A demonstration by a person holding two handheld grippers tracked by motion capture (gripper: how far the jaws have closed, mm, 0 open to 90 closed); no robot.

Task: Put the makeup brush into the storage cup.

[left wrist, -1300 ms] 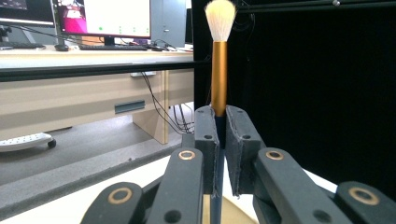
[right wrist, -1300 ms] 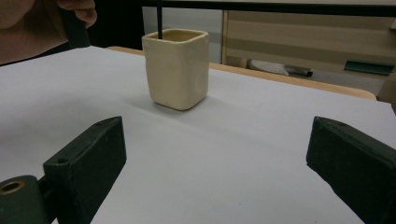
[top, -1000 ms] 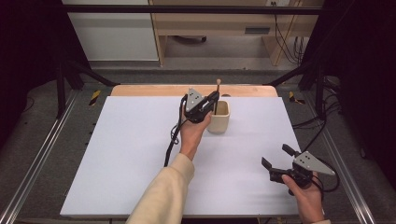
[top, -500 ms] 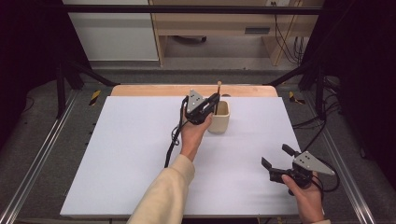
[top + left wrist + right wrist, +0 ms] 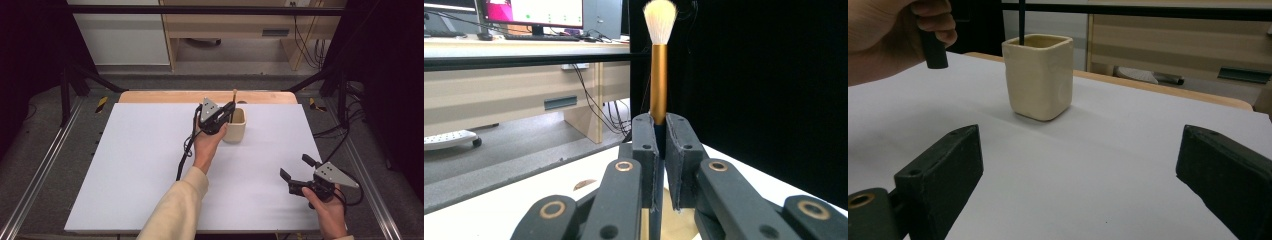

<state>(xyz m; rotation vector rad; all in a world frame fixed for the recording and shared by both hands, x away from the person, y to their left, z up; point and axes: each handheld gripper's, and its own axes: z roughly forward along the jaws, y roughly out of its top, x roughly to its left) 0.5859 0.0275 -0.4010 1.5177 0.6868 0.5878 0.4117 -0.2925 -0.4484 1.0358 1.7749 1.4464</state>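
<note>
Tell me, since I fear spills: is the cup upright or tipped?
Upright. The cup stands flat on the table, mouth up, with the brush rising straight from it.

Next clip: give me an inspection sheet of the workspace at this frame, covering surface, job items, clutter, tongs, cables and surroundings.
Surface: white sheet over a wooden table, no marks seen.
Job's things: cream cup upright near the far edge; brush, bristles up, its dark handle reaching down into the cup.
Clutter: nothing seen.
Tongs: left tongs shut on the brush below its gold ferrule; right tongs open, empty, at the near right.
Cables: black cable trails from the left tongs across the sheet.
Surroundings: wooden desk, floor wiring, black curtains at both sides.
</note>
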